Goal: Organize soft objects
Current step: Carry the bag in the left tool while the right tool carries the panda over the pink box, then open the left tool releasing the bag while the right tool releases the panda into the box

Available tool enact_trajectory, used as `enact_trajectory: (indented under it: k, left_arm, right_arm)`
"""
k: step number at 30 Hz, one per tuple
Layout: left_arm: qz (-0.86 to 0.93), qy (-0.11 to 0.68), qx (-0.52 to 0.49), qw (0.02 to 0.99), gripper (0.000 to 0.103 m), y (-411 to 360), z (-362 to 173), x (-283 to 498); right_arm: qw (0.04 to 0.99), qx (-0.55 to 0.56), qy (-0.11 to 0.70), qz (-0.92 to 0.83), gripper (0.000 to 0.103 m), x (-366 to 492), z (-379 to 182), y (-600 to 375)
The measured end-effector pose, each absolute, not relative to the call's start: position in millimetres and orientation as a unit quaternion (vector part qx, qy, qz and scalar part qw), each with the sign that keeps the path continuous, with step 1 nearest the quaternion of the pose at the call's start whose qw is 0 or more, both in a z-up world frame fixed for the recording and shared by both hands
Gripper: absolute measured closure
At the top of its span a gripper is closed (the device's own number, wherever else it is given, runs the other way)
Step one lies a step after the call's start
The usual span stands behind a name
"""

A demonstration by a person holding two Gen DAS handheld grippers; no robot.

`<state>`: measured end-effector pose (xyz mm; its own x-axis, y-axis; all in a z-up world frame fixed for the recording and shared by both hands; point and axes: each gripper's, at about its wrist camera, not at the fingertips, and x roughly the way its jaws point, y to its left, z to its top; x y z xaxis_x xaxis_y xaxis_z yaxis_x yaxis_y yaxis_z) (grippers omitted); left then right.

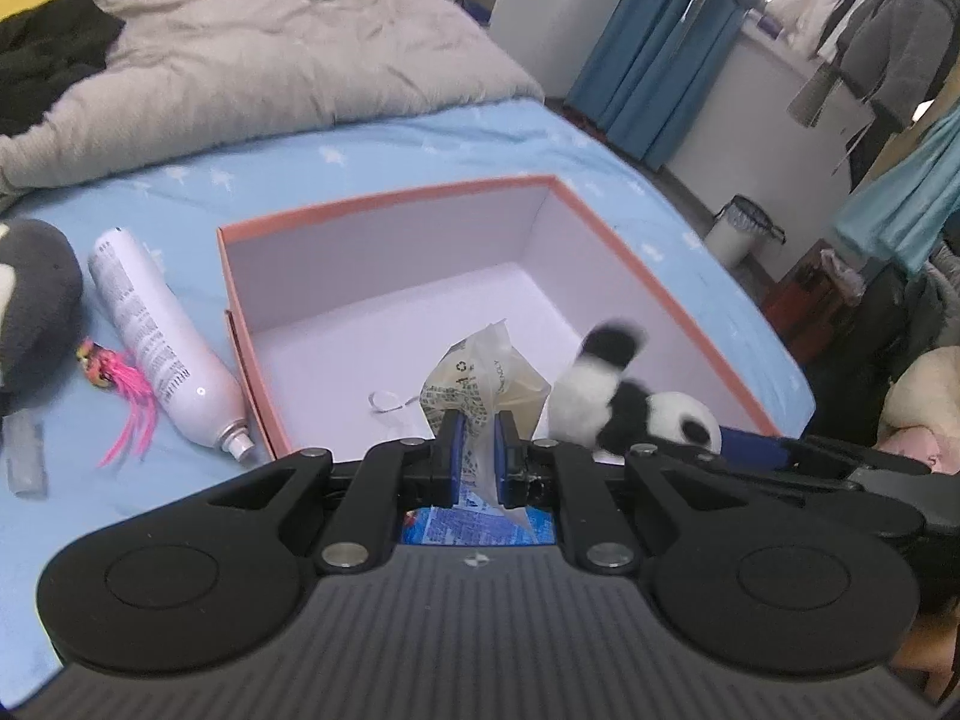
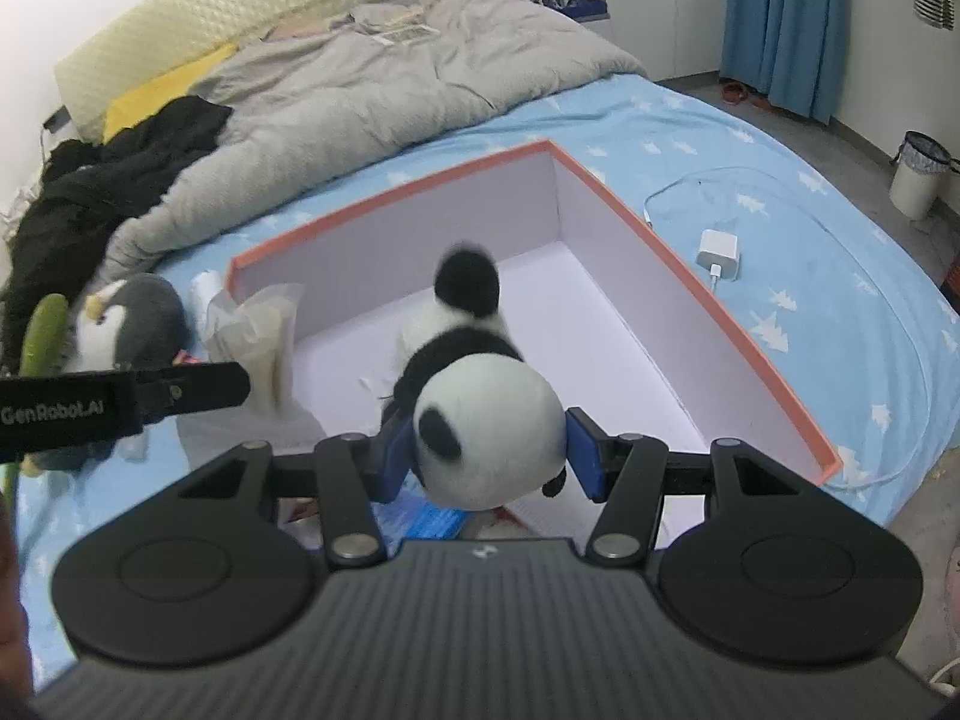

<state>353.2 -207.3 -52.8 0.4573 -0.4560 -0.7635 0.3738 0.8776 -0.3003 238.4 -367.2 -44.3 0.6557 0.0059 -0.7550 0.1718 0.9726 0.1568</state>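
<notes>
An open pink-rimmed box (image 1: 384, 204) with a white inside lies on the blue bed; it also shows in the right wrist view (image 2: 690, 258). My left gripper (image 1: 478, 444) is shut on a clear plastic packet (image 1: 480, 378) over the box's near edge; the packet also shows in the right wrist view (image 2: 264, 336). My right gripper (image 2: 489, 450) is shut on a panda plush (image 2: 480, 414), held by its head over the box's near side. The panda shows in the left wrist view (image 1: 624, 396) too. A grey penguin plush (image 2: 132, 324) lies left of the box, also in the left wrist view (image 1: 30, 300).
A white spray can (image 1: 162, 336) and a pink tasselled toy (image 1: 120, 384) lie left of the box. A white charger with cable (image 2: 717, 255) lies right of it. A grey duvet (image 2: 360, 78) and black clothes (image 2: 108, 180) cover the far bed. A bin (image 2: 918, 174) stands on the floor.
</notes>
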Motion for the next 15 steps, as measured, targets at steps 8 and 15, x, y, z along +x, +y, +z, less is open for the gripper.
enact_trajectory:
  k: [8,15]
  left_arm:
    - [-0.231,0.488,-0.044,0.84,0.063,-205,-73,372]
    - [-0.237,0.47,-0.04,0.849,0.062,-193,-52,353]
  right_arm:
    - [0.894,0.104,0.434,-0.045,0.039,260,-64,-373]
    - [0.9,0.115,0.419,-0.033,0.04,244,-54,-368]
